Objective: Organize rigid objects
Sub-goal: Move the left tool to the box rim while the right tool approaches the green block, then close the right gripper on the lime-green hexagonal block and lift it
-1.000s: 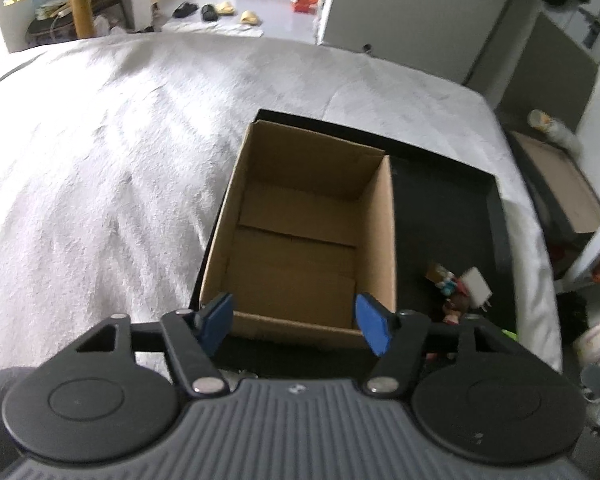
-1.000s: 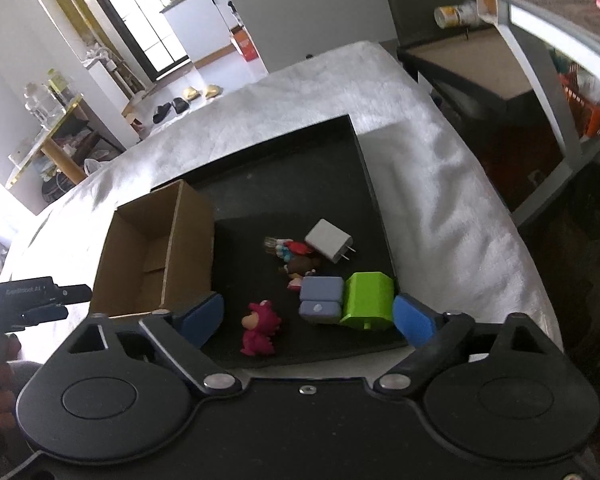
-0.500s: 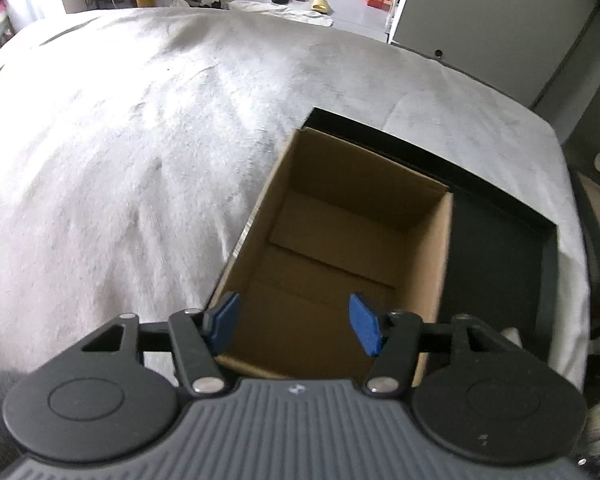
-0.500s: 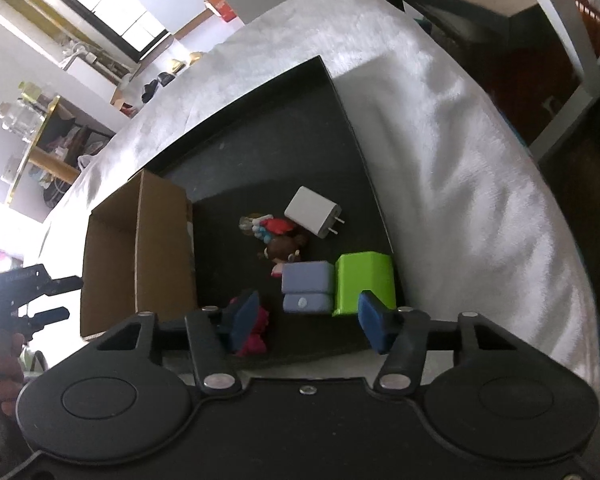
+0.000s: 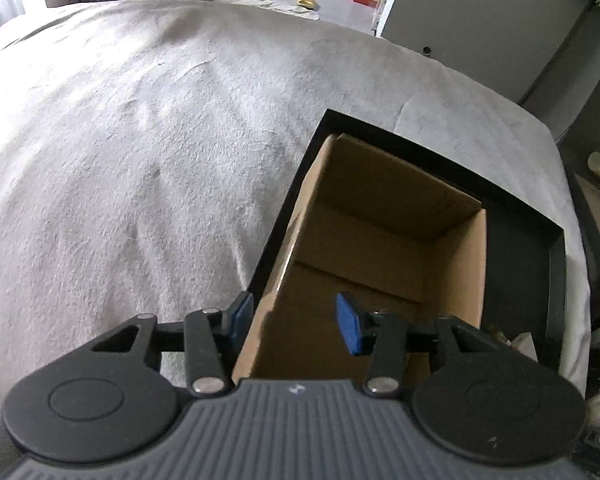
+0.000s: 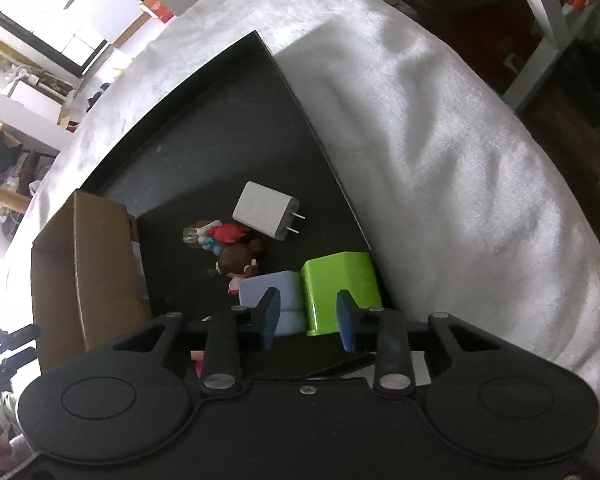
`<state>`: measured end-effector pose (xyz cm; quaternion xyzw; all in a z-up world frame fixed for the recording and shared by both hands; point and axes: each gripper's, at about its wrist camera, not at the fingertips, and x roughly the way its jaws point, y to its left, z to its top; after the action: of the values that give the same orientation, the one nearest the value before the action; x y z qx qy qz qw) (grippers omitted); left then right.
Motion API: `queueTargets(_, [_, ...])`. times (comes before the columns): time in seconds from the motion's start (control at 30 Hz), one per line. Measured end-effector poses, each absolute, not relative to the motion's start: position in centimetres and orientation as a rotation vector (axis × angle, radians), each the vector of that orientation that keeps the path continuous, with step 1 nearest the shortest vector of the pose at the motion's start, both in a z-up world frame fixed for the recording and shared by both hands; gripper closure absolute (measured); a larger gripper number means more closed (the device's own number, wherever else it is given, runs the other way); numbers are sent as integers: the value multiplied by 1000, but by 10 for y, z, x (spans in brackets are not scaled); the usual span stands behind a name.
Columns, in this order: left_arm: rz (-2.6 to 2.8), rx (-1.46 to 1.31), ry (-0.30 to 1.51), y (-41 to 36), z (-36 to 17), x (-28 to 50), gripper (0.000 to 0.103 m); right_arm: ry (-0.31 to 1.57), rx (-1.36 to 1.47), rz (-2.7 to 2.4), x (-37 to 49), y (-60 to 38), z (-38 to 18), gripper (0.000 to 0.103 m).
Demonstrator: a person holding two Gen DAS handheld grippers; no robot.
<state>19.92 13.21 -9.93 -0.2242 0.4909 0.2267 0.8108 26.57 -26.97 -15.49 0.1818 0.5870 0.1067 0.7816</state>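
Observation:
An open cardboard box (image 5: 380, 208) stands empty at the left end of a black tray (image 5: 516, 248). My left gripper (image 5: 295, 322) straddles the box's near left wall, one pad outside and one inside. Its jaws are closing and the pads are not pressing on the wall. In the right wrist view the box (image 6: 95, 264) is at the left of the tray (image 6: 219, 128). My right gripper (image 6: 308, 320) hovers over a lilac block (image 6: 271, 284) and a green block (image 6: 340, 276). Its jaws are closing to a narrow gap over the seam between the two blocks.
A white charger plug (image 6: 265, 216), a brown-haired doll (image 6: 239, 258) and a red and blue toy (image 6: 223, 234) lie mid-tray. A pink toy (image 6: 199, 362) peeks out under the gripper. The tray rests on a white bedspread (image 5: 139, 160). A dark shelf (image 6: 540, 20) stands beyond the bed's right edge.
The left gripper slid left and down until the box's left wall came between its narrowing jaws. The right gripper sank toward the blocks, rolled, and its jaws drew much closer together.

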Motion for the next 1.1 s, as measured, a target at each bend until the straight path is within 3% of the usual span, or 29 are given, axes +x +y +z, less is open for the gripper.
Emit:
queueTargets(0.33, [352, -456, 1103, 145, -112, 194, 59, 1276, 380, 171, 269, -261, -162, 78])
queueTargets(0.7, [156, -361, 1223, 156, -122, 210, 61, 1284, 373, 166, 268, -250, -161, 77])
queueTargets(1.1, [99, -287, 1343, 158, -146, 216, 88, 1353, 508, 199, 263, -254, -172, 76])
